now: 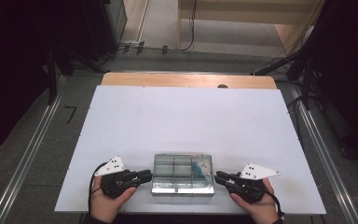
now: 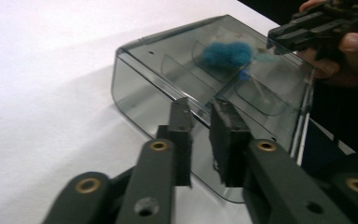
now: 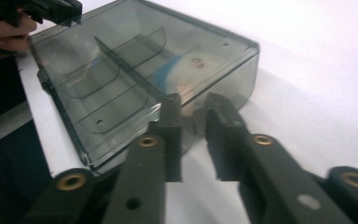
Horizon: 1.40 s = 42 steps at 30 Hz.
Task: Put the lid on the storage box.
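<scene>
A white board (image 1: 186, 121) covered the wooden table, with grey floor and black stands around it. Near the board's 6 o'clock edge lay a clear smoky box (image 1: 183, 173) with inner dividers, lid closed, a blue fuzzy thing (image 2: 227, 53) and something white (image 3: 191, 70) showing through it in the compartment toward 3 o'clock. The person's left hand (image 1: 106, 200) came in from the bottom edge, palm cupped under the left gripper (image 1: 145, 176), which lay nearly level and pointed toward 3 o'clock at the box's left end. In the left gripper view its jaws stood slightly parted, a narrow gap between the pads, tips at the box's wall with nothing pinched between them. The right hand (image 1: 256, 207) mirrored it, holding the right gripper (image 1: 220, 177) level and pointing toward 9 o'clock at the box's right end. In the right gripper view those jaws also stood a little apart, tips just at the box's rounded end, gripping nothing.
</scene>
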Each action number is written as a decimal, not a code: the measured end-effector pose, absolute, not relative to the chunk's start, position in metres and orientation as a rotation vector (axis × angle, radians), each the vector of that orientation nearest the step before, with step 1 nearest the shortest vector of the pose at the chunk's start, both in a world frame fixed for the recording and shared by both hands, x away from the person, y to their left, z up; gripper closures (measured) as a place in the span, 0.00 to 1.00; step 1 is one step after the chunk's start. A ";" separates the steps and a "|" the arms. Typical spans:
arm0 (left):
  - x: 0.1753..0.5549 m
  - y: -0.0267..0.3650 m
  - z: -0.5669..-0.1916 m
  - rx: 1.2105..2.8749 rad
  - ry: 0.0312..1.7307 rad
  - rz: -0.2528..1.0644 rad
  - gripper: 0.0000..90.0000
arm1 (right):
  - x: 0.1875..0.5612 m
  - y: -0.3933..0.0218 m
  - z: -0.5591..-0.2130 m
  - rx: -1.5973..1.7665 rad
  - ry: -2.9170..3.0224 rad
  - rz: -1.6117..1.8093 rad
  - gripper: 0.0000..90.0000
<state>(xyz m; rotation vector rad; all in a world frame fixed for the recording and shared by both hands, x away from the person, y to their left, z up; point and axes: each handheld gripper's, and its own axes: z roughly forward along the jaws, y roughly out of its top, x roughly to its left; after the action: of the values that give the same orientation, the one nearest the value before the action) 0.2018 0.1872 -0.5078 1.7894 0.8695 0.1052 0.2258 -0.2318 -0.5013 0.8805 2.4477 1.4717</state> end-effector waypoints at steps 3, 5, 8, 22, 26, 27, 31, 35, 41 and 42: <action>0.202 0.189 -0.506 1.775 0.871 0.127 0.74 | 0.226 -0.234 -0.499 0.880 2.415 1.463 0.68; 0.202 0.191 -0.505 1.767 0.868 0.140 0.69 | 0.227 -0.237 -0.498 0.887 2.394 1.468 0.60; 0.201 0.193 -0.504 1.757 0.873 0.173 0.61 | 0.229 -0.241 -0.496 0.895 2.366 1.478 0.50; 0.202 0.208 -0.500 1.715 0.898 0.285 0.23 | 0.236 -0.261 -0.492 0.910 2.310 1.493 0.19; 0.203 0.211 -0.500 1.713 0.878 0.277 0.15 | 0.238 -0.267 -0.492 0.928 2.286 1.485 0.16; 0.203 0.212 -0.500 1.717 0.871 0.278 0.11 | 0.238 -0.269 -0.491 0.931 2.280 1.485 0.16; 0.203 0.215 -0.500 1.710 0.867 0.286 0.02 | 0.240 -0.276 -0.491 0.940 2.257 1.490 0.15; 0.204 0.218 -0.500 1.701 0.885 0.296 0.00 | 0.242 -0.283 -0.490 0.964 2.231 1.492 0.14; 0.205 0.222 -0.501 1.699 0.891 0.308 0.00 | 0.244 -0.292 -0.490 0.977 2.213 1.486 0.10; 0.205 0.222 -0.501 1.698 0.893 0.311 0.00 | 0.245 -0.293 -0.489 0.978 2.210 1.482 0.10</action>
<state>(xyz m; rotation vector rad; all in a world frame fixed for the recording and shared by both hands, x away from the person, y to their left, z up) 0.2051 0.2224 -0.5014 1.6980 0.8928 0.3113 0.2446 -0.2935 -0.4894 0.9778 2.2103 1.4819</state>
